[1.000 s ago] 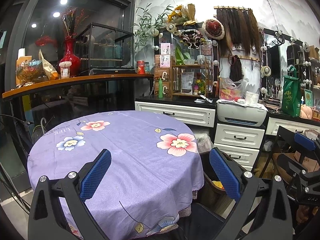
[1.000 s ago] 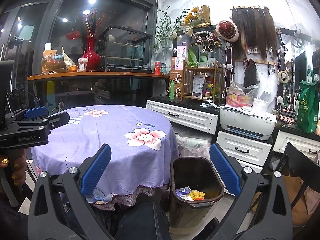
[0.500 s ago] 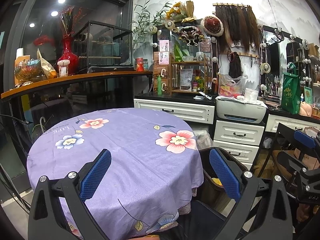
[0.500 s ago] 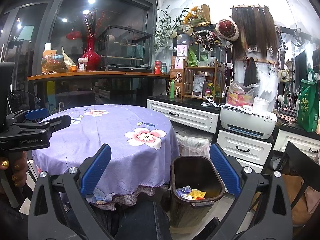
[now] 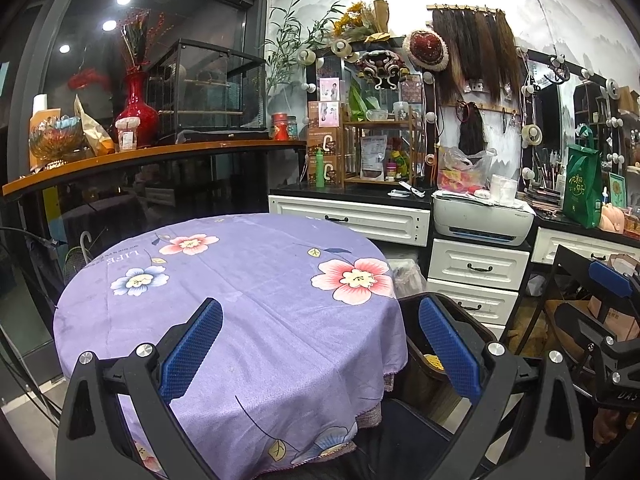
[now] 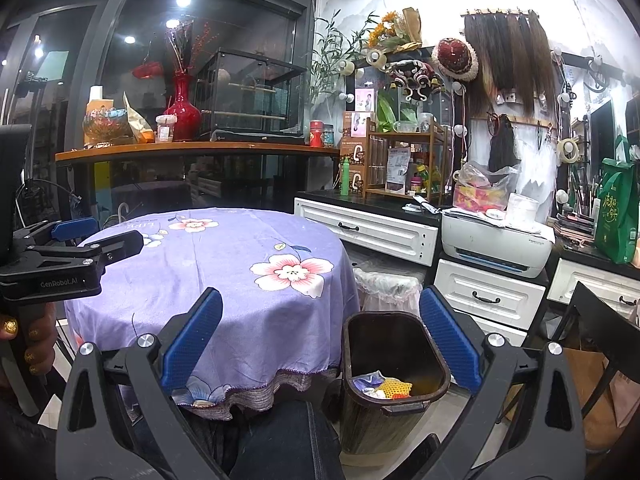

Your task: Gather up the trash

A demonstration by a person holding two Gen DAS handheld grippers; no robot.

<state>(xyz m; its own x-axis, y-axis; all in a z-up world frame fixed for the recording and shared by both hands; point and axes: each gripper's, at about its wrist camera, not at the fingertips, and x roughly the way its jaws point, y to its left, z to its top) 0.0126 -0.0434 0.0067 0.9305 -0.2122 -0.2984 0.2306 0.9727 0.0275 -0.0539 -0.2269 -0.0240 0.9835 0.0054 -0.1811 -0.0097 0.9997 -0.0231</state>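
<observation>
A brown trash bin stands on the floor just right of the round table with the purple floral cloth. Inside it lie a yellow mesh piece and a bluish wrapper. My right gripper hangs open and empty above the table's edge and the bin. My left gripper is open and empty over the cloth, with the bin's rim behind its right finger. Each gripper shows in the other's view: the left gripper, and the right gripper.
A second bin with a pale plastic liner sits behind the brown one. White drawers and a printer line the wall. A black chair stands at right. A person's dark-trousered leg is below, a hand at left.
The left wrist view has drifted very slightly; both grippers stay open and empty, and nothing on the table or in the bin has moved.
</observation>
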